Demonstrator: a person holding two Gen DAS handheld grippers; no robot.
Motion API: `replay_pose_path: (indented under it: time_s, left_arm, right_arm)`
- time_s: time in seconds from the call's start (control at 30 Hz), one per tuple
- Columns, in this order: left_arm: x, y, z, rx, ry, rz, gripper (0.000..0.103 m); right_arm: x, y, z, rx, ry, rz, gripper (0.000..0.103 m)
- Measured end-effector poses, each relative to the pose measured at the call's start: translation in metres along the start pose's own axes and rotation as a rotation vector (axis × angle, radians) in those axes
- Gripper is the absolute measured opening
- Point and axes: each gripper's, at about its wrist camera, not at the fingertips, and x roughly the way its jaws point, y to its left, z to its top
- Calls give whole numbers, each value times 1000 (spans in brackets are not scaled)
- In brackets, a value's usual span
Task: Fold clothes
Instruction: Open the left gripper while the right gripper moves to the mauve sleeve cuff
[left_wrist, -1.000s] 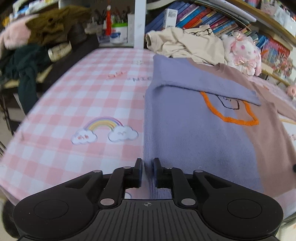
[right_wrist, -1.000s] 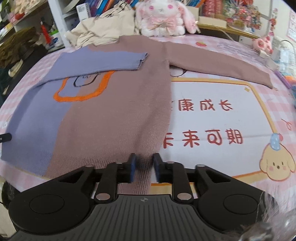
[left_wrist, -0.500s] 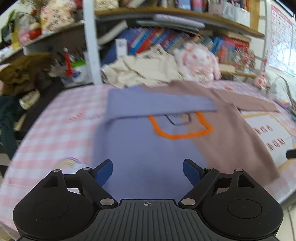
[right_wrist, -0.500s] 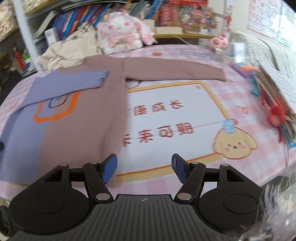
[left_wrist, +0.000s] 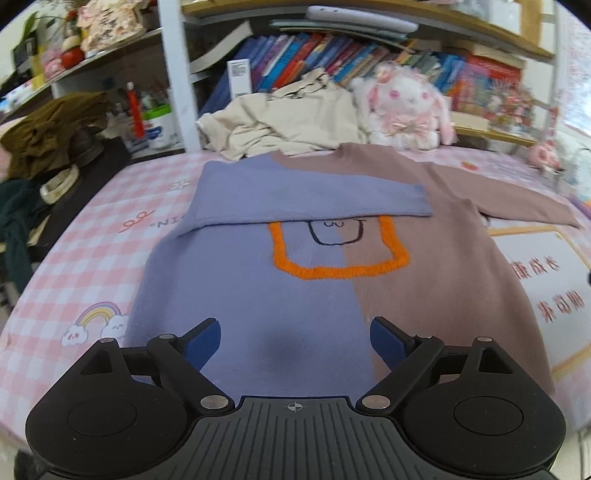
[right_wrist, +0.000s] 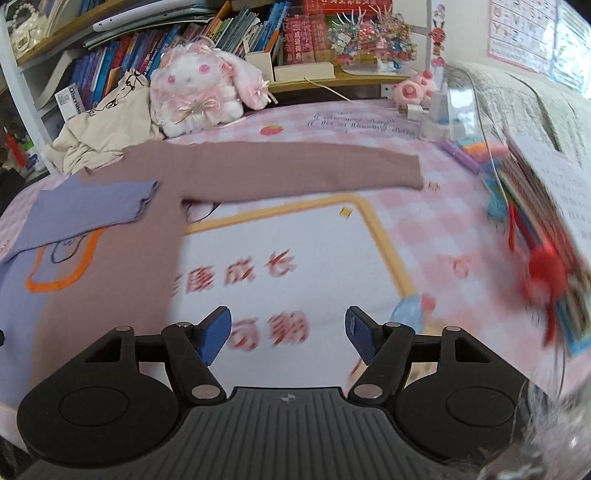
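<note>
A sweater (left_wrist: 295, 295), half lavender and half mauve with an orange outline on its chest, lies flat on the pink checked table cover (left_wrist: 85, 258). Its lavender sleeve (left_wrist: 306, 192) is folded across the chest. Its mauve sleeve (right_wrist: 295, 166) lies stretched out to the right. My left gripper (left_wrist: 295, 341) is open and empty above the sweater's hem. My right gripper (right_wrist: 288, 334) is open and empty over the printed mat (right_wrist: 295, 258), to the right of the sweater (right_wrist: 110, 266).
A cream garment (left_wrist: 288, 122) and a plush rabbit (left_wrist: 402, 107) sit at the table's far edge below bookshelves. Dark clothes (left_wrist: 44, 147) are piled at the left. Stationery and toys (right_wrist: 535, 240) lie along the right side.
Both grippers have let go of the sweater's hem, opened and pulled back and up. The right gripper has swung right, over the printed mat.
</note>
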Motion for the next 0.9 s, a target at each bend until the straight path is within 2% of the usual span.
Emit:
replay_pose_path:
  time_s: [0.3, 0.47, 0.7, 0.9]
  left_arm:
    - [4, -66, 3, -61, 36, 101, 93]
    - [-6, -89, -5, -90, 56, 150, 93]
    - [-28, -98, -15, -131, 55, 212, 95]
    - [-33, -104, -16, -133, 73, 242, 95]
  right_arm:
    - [28, -66, 35, -44, 15, 56, 68]
    - [44, -101, 52, -54, 23, 85, 68]
    - [68, -129, 80, -25, 18, 117, 67]
    - [88, -149, 98, -8, 17, 96, 65]
